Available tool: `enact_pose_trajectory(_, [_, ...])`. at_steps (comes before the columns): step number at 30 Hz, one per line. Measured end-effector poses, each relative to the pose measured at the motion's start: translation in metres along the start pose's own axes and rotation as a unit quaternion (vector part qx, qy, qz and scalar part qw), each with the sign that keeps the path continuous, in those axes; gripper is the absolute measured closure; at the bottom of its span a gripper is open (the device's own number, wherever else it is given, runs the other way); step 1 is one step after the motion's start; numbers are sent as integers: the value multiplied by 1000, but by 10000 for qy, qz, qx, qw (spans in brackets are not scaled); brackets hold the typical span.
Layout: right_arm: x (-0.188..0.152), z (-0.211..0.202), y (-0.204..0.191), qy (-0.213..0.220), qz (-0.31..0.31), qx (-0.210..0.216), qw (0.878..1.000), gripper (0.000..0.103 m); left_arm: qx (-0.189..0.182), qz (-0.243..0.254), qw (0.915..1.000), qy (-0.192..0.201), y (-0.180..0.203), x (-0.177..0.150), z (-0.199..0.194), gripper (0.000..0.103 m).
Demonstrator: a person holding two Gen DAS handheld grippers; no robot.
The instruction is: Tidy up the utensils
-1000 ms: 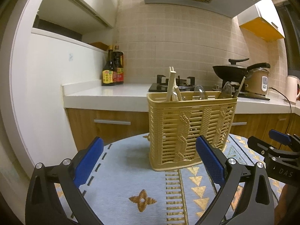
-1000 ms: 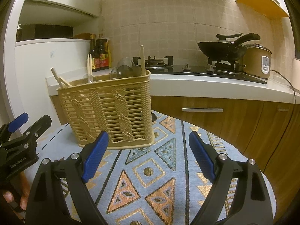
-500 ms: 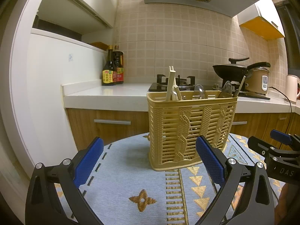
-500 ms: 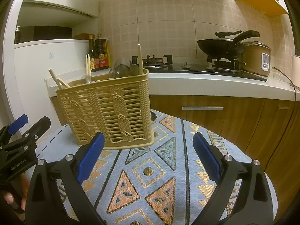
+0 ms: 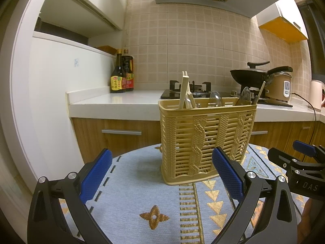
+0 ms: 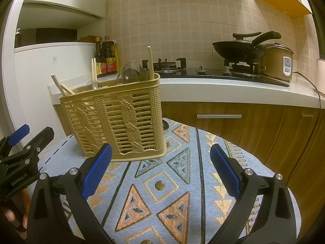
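Note:
A tan woven plastic utensil basket (image 5: 207, 140) (image 6: 115, 118) stands upright on the round table's blue patterned cloth (image 5: 132, 193) (image 6: 162, 183). Wooden chopsticks (image 5: 183, 89) (image 6: 150, 63) and clear-looking spoons (image 5: 216, 97) (image 6: 131, 73) poke out of its top. My left gripper (image 5: 161, 158) is open just in front of the basket, with nothing between its blue pads. To the basket's right my right gripper (image 6: 160, 152) is open wide and empty. Each gripper shows at the edge of the other view: the left gripper (image 6: 33, 134) and the right gripper (image 5: 288, 150).
Behind the table runs a white kitchen counter (image 5: 121, 103) over wooden drawers. Two sauce bottles (image 5: 121, 77) stand at its left. A gas stove (image 6: 168, 64), a black wok (image 6: 239, 49), a rice cooker (image 6: 278, 61) and a pale kettle (image 5: 316, 93) stand further right.
The right gripper's jaws have spread a little wider. The left gripper and the basket have kept still.

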State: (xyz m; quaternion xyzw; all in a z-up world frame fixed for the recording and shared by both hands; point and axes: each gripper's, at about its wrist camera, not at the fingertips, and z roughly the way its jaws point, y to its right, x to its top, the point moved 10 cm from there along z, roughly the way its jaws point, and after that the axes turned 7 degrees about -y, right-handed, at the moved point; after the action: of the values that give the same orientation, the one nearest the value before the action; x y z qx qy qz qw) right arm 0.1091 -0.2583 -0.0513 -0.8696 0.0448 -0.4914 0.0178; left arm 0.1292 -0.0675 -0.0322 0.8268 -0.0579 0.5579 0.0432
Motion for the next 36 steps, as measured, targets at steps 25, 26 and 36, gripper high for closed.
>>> enact_pose_trajectory(25, [-3,3,0,-36,31,-1,10000,8,-4,34,10000,-10,0,-1,1,8])
enact_pose_trajectory(26, [-3,3,0,-36,32,-3,10000,8,-6,37,10000,-12,0,-2,2,8])
enact_pose_trajectory(36, [-4,3,0,-44,37,-2,10000,8,4,73,10000,-19,0,-2,3,8])
